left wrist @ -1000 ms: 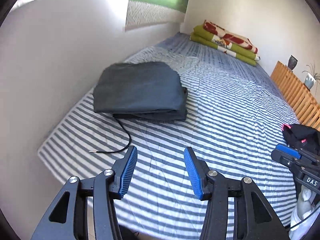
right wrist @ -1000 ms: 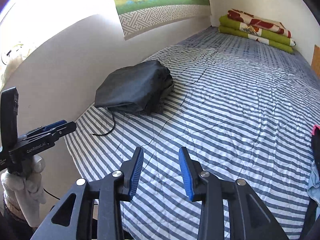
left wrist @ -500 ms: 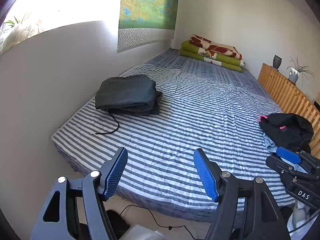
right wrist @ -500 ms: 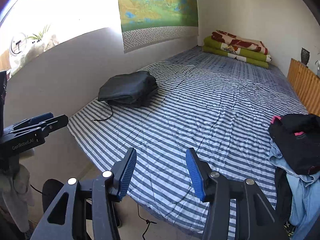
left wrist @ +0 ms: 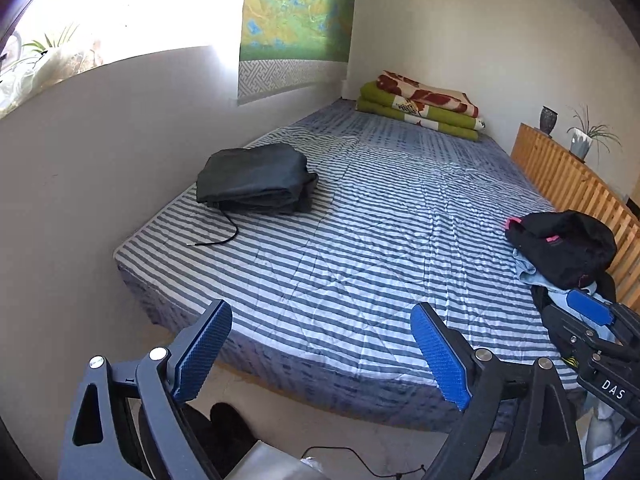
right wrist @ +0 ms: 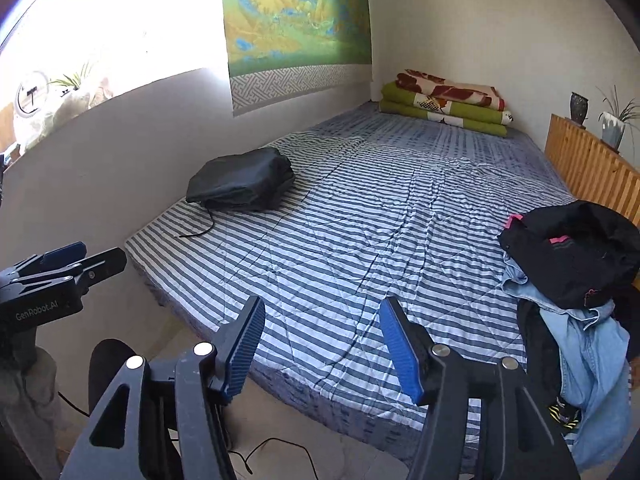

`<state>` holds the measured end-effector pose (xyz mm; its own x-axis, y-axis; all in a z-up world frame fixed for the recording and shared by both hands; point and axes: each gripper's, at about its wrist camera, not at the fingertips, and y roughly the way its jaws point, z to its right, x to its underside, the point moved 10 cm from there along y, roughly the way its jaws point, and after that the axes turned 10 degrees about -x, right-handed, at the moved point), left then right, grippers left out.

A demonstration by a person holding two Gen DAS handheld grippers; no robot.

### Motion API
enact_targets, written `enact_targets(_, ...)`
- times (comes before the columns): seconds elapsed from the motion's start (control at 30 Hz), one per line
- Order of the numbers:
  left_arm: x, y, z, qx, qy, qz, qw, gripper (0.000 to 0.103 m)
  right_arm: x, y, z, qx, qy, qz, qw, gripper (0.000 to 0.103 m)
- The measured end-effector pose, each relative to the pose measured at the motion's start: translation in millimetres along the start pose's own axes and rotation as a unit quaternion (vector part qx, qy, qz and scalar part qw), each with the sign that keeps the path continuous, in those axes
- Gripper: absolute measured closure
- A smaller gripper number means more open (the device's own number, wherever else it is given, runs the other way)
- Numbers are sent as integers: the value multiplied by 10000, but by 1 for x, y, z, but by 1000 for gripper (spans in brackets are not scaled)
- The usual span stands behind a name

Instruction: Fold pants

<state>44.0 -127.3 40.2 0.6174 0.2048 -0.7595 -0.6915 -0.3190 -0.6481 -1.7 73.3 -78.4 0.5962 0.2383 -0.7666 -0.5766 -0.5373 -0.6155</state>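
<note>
Folded dark pants (left wrist: 254, 178), smooth fabric in a flat rectangular stack, lie at the striped bed's (left wrist: 360, 248) far left edge beside the wall. Left gripper (left wrist: 320, 354) and right gripper (right wrist: 322, 350), ribbed blue pads, are both opening, holding nothing.

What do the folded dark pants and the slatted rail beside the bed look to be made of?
Folded pants: thin synthetic, maybe nylon; smooth with a faint sheen and a loose black cord. Slatted rail: wood, probably pine; warm orange with light varnish.
</note>
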Motion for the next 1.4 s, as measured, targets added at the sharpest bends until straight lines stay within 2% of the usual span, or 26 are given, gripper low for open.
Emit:
enact_targets(0.13, -4, 2, 3, 5, 102, 29, 9999, 7, 1, -2, 8, 98, 35, 42, 9999, 44)
enact_targets(0.33, -1, 21, 8, 108, 157, -124, 9997, 7, 12, 19, 13, 148, 69, -159, 9997, 43)
enact_targets(0.77, 25, 48, 22, 235, 356, -492, 9979, 7, 24, 34, 17, 45, 265, -347, 9990, 43)
enact_targets(1.4, 20, 44, 25, 265, 387, -371, 9982, 6, 28, 22, 26, 64, 400, -283, 9988, 43)
